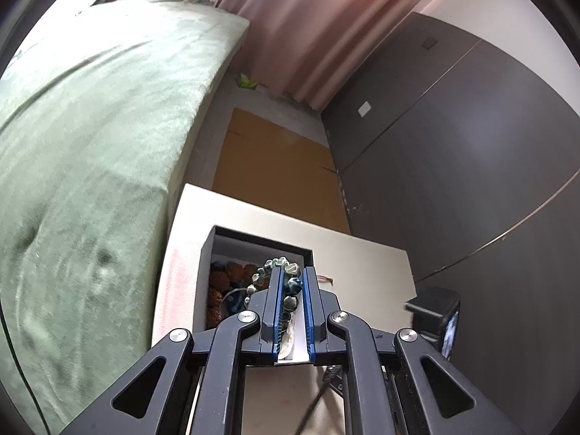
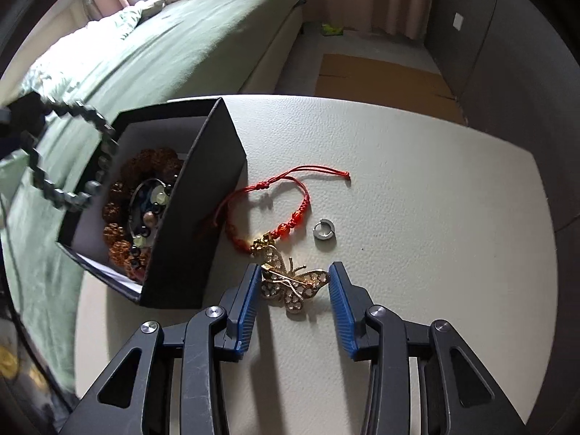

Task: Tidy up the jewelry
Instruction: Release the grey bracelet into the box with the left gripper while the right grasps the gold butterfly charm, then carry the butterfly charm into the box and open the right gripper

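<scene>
A green-covered bed lies at the far left, beside the pale surface. Above the left rim of the open black box, the left gripper has its jaws nearly closed on a bracelet of grey-green faceted beads, which hangs as a loop over the box in the right wrist view. Inside the box lie a brown knobbly-bead bracelet and a strand of dark and pale beads. Just right of the box, on the surface, lies a red cord bracelet with orange beads, its gold charm touching a gold butterfly brooch. The right gripper straddles the brooch, jaws partly open; the left pad meets a wing, the right pad stands just clear. A small silver ring lies nearby.
</scene>
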